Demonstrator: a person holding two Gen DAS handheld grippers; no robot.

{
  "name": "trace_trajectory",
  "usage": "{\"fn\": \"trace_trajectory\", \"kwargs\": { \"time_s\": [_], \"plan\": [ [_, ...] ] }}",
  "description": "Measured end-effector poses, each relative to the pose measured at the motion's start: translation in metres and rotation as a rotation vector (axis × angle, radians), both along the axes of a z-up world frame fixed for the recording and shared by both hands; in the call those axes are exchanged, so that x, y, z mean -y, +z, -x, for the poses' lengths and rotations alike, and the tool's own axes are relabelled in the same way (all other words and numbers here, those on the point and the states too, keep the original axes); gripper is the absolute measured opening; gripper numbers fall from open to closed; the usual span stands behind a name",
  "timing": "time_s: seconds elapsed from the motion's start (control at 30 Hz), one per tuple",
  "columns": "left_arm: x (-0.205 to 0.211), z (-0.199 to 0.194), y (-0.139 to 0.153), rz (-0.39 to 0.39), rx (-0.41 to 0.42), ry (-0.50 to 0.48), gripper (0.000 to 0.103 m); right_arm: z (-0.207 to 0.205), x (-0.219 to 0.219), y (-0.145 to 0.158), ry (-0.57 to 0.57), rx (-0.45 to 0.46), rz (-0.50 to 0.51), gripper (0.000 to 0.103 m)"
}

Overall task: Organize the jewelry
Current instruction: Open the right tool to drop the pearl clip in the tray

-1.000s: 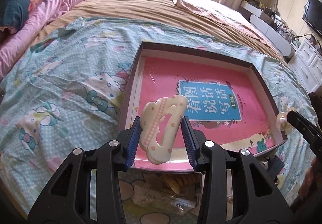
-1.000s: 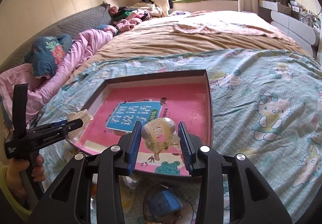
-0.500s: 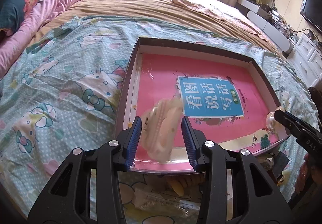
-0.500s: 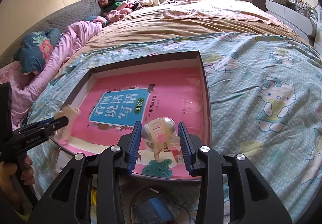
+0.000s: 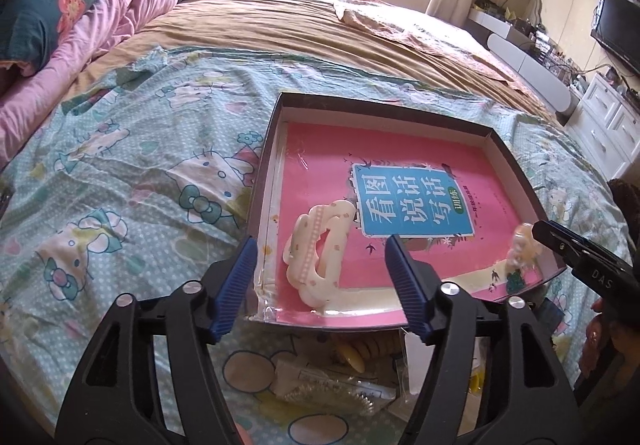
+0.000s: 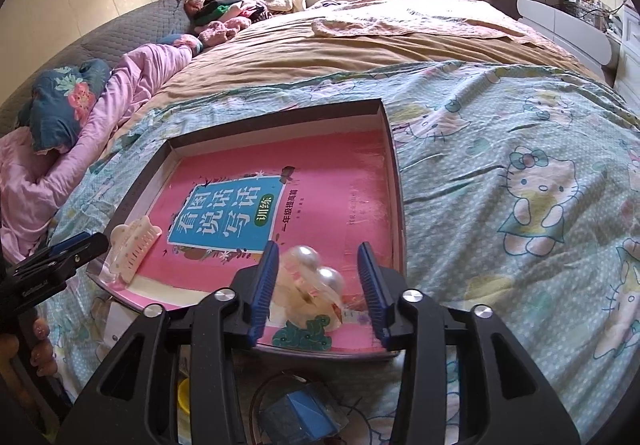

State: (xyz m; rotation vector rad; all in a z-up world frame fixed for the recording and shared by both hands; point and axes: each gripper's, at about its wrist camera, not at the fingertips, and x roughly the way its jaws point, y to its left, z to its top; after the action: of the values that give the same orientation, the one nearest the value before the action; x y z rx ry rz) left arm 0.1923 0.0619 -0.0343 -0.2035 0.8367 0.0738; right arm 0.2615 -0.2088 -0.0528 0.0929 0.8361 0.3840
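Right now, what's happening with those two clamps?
Left gripper, right gripper just opened. Cream clip, pearl clip released in tray. Nothing blocking.

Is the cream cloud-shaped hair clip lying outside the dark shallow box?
No, the cream cloud-shaped hair clip lies inside the dark shallow box.

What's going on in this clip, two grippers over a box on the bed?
A person is setting hair clips into the shallow box. The left gripper has just opened, and the cream cloud-shaped clip lies free between its pads. The right gripper has also just been opening around the pearl clip, which rests in the box's near corner.
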Motion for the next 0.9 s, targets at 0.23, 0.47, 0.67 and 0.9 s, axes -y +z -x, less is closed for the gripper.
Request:
{"fn": "trace_trajectory", "kwargs": {
  "time_s": [0.23,0.47,0.67,0.9],
  "plan": [
    [0.001,0.011,0.008,-0.008,0.028,0.010,0.075,0.017,0.014,0.016,-0.025,0.038,-0.049,0.061],
    [0.001,0.028,0.028,0.002,0.077,0.025,0.092,0.038,0.030,0.038,-0.034,0.078,-0.086,0.070],
    [0.005,0.044,0.043,0.013,0.108,0.013,0.093,0.055,0.041,0.052,-0.035,0.101,-0.107,0.075],
    [0.014,0.059,0.046,0.023,0.106,-0.014,0.093,0.072,0.048,0.064,-0.019,0.120,-0.105,0.075]
  ]
}}
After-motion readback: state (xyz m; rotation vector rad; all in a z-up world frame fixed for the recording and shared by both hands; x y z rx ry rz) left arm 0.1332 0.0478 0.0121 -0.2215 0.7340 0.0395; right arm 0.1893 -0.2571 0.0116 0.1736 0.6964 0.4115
